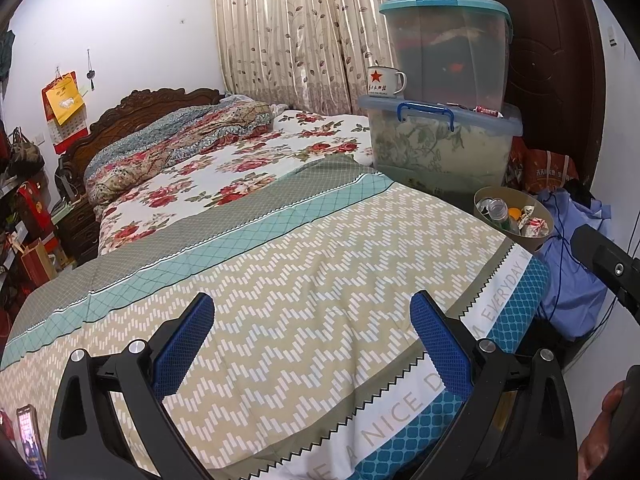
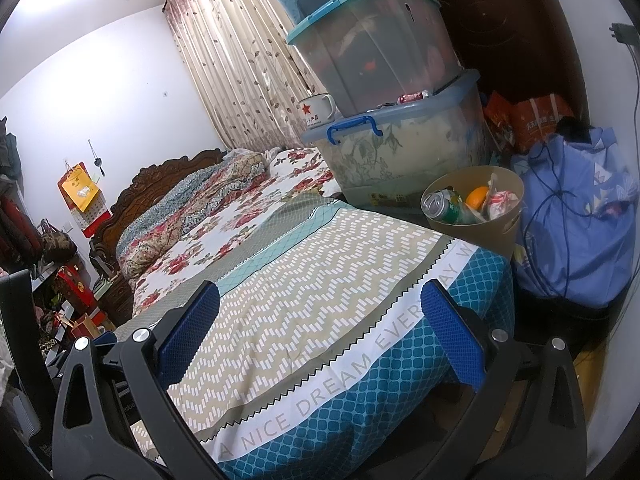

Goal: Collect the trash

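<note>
A round tan trash bin (image 1: 536, 242) (image 2: 472, 232) stands at the bed's far right corner. It holds a green can (image 2: 444, 206), an orange object (image 2: 477, 197), a clear bottle (image 1: 498, 209) and crumpled wrappers (image 2: 502, 200). My left gripper (image 1: 314, 334) hangs open over the zigzag bedspread (image 1: 288, 280), nothing between its blue pads. My right gripper (image 2: 320, 322) is also open and empty above the bed's foot edge, with the bin ahead and to the right. Part of the right gripper's black body (image 1: 608, 264) shows at the right edge of the left wrist view.
Stacked plastic storage boxes (image 1: 440, 140) (image 2: 400, 148) stand behind the bin, with a white star mug (image 1: 384, 82) and a small red can (image 2: 412, 98) on the lowest lid. A blue bag (image 2: 580, 220) sits right of the bin. A dark door (image 2: 500, 32), curtain and left-side clutter surround the bed.
</note>
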Tool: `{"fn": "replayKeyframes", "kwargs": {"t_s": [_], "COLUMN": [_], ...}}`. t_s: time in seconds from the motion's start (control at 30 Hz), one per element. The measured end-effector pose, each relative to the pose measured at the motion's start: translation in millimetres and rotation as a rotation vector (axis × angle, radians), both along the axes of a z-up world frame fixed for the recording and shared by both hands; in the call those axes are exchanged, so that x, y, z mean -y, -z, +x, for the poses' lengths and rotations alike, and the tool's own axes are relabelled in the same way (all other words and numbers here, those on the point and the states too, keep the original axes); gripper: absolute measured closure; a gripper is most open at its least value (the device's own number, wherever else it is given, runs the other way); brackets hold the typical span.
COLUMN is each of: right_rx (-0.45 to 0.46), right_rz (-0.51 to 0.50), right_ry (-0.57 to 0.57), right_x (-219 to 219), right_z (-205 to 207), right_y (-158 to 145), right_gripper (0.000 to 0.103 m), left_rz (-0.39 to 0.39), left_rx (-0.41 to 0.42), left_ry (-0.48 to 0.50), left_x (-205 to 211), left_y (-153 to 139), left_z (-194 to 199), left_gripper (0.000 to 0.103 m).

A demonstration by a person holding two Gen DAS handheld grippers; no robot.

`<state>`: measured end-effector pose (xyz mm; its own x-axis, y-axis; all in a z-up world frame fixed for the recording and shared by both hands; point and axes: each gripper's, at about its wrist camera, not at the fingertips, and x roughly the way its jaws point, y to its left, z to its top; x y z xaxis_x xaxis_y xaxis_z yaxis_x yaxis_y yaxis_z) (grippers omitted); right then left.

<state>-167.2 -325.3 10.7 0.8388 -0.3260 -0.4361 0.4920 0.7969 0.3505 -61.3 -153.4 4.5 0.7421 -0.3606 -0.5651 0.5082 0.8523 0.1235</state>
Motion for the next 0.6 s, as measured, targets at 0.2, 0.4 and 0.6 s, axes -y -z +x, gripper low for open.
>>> {"fn": "replayKeyframes", "kwargs": {"t_s": [0.2,0.4,0.6], "right_rx": [0.0,0.0,-0.001], "right_rz": [0.002,0.002,0.002], "right_ry": [0.002,0.001,0.0], "right_x": [0.1,0.4,0.3], "right_z": [0.0,0.3,0.4], "right_y": [0.1,0.0,-0.1], "right_gripper": [0.003,0.003,0.003], "left_rz": [0.006,0.006,0.006], "left_rx": [0.012,-0.002,-0.013], "left_ry": [0.009,0.012,0.011], "left_x": [0.2,-0.3,-1.5], "left_y": [2.5,4.3,4.6], "left_z": [-2.9,-2.7,0.5], "left_gripper": [0.009,0.009,0.009]}}
